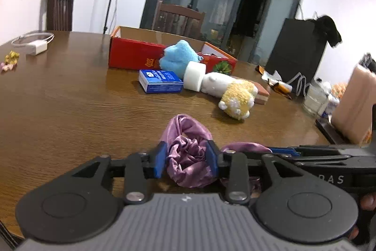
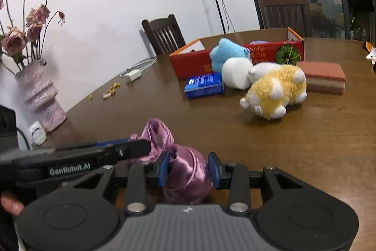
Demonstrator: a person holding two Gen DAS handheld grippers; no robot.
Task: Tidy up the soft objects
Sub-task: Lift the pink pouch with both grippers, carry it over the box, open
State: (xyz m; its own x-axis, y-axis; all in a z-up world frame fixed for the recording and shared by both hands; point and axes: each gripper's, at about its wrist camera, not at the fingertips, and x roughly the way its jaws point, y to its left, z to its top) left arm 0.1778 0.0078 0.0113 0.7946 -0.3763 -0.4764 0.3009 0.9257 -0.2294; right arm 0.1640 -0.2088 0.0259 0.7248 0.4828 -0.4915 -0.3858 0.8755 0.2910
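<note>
**Purple satin cloth pinched by both grippers near the table's front edge**

Purple satin cloth (image 1: pixel 188 157), crumpled and shiny, lies on the brown wooden table (image 1: pixel 70 98) at the near edge, at 6 o'clock in both wrist views. The left gripper (image 1: pixel 187 161) has its blue pads (image 1: pixel 159 162) pressed into a bunched fold of the fabric, one pad on each side, so it is pinching the cloth. The right gripper (image 2: pixel 189 170) pinches another bunched part of the same cloth (image 2: pixel 185 171): its left pad is sunk into the fabric and its right pad sits against the fold's edge. In the right wrist view the left gripper's black finger reaches in from 9 o'clock and rests on the cloth; in the left wrist view the right gripper comes in from 3 o'clock.

Well apart from the cloth, toward 12 o'clock, stands an open red cardboard box (image 1: pixel 131 55). Leaning on its front wall is a light blue plush toy (image 1: pixel 178 58). Just in front lie a blue rectangular packet (image 1: pixel 159 81), a white foam cylinder (image 1: pixel 194 75) and a yellow and white plush animal (image 1: pixel 237 98) on its side, with a pink and brown layered sponge block (image 2: pixel 324 77) touching its far side. A white charger with coiled cable (image 1: pixel 35 44) rests at 10 o'clock in the left wrist view. A pink ridged vase of dried roses (image 2: pixel 40 98) stands at 9 o'clock in the right wrist view.
</note>
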